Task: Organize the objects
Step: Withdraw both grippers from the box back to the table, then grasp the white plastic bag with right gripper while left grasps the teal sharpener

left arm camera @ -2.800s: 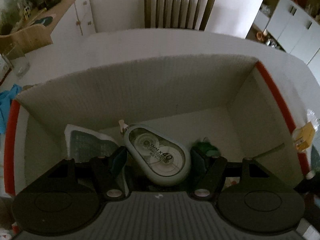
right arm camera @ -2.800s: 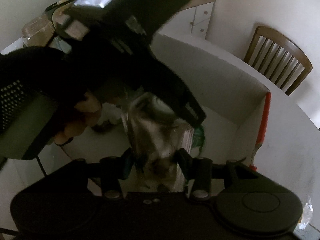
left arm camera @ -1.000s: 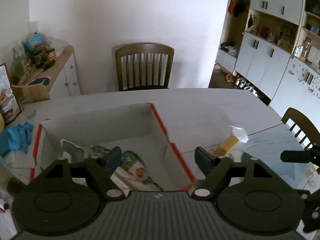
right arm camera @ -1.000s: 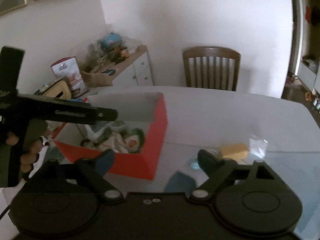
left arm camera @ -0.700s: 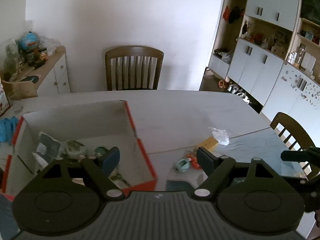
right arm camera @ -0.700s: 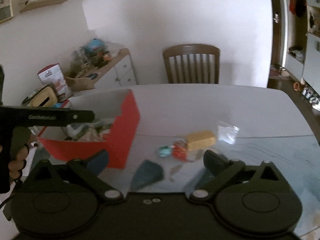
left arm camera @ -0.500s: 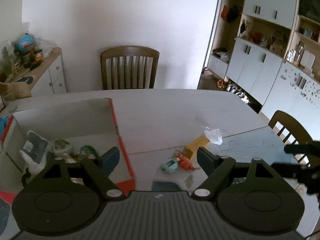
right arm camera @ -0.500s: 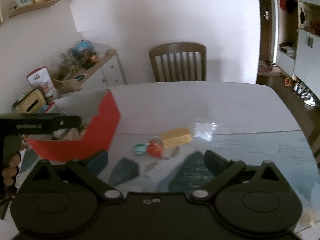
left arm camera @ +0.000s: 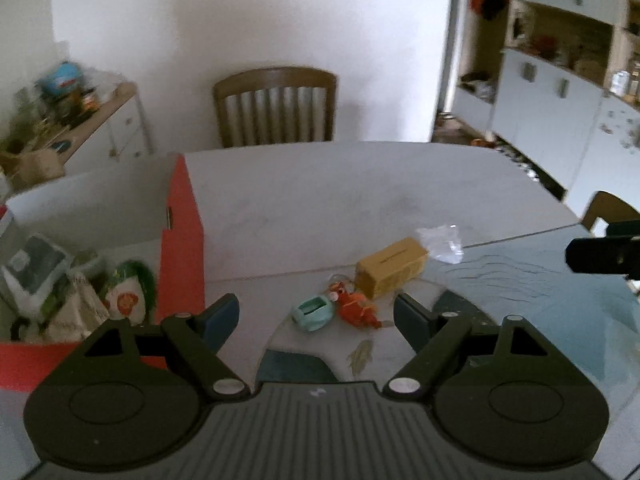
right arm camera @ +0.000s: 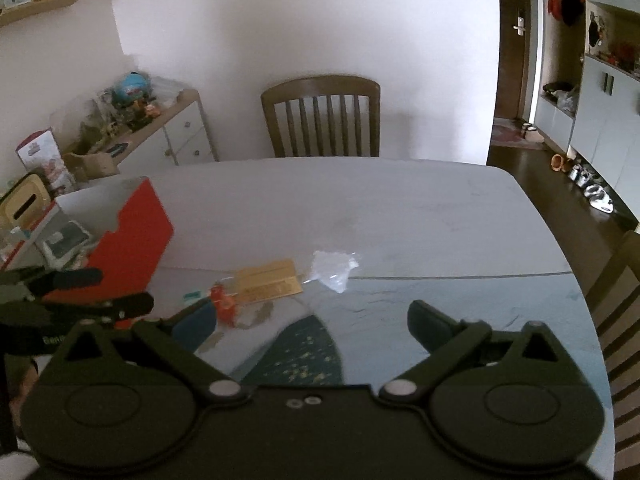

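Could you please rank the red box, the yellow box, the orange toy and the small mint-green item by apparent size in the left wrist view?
1. Red box
2. Yellow box
3. Orange toy and mint-green item: look alike, so unranked.

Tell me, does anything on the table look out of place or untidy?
Yes. Four small things lie loose beside the red box: a tan carton, a clear plastic wrapper, an orange toy and a mint-green item. Other items already sit in the box.
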`<control>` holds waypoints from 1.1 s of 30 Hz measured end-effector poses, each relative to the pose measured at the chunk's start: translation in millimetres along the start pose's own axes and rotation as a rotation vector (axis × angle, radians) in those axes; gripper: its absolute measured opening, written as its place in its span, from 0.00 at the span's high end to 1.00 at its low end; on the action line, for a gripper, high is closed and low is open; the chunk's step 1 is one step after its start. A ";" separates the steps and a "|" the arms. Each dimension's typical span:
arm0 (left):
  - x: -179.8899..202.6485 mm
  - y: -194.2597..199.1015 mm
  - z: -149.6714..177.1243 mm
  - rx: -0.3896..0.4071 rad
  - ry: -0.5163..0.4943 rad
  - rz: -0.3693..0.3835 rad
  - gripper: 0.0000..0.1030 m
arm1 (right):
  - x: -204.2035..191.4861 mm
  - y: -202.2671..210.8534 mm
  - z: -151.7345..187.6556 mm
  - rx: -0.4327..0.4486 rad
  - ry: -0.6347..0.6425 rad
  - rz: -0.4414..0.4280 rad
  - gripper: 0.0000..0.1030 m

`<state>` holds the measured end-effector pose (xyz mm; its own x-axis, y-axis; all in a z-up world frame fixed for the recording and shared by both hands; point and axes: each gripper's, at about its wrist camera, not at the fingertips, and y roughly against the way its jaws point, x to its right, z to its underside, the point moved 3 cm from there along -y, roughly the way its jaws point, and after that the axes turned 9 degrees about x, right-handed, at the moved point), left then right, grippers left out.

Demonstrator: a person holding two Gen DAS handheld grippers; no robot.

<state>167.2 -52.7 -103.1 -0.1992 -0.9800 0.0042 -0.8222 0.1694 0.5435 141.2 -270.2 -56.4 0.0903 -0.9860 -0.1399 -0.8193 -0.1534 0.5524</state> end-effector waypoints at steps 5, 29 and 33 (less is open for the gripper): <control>11.2 -22.2 10.6 -0.016 0.026 -0.092 0.18 | 12.1 -19.3 0.9 -0.021 0.013 -0.002 0.03; 7.6 -83.4 28.9 -0.022 0.124 -0.314 0.18 | 31.6 -125.8 0.8 -0.092 0.021 0.000 0.24; 7.5 -87.3 30.8 -0.028 0.144 -0.300 0.21 | 27.2 -141.4 -0.6 -0.100 0.011 0.006 0.27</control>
<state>221.0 -71.6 -176.4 0.1281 -0.9909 -0.0421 -0.8175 -0.1295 0.5612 259.9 -275.3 -137.8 0.0925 -0.9875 -0.1275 -0.7596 -0.1528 0.6322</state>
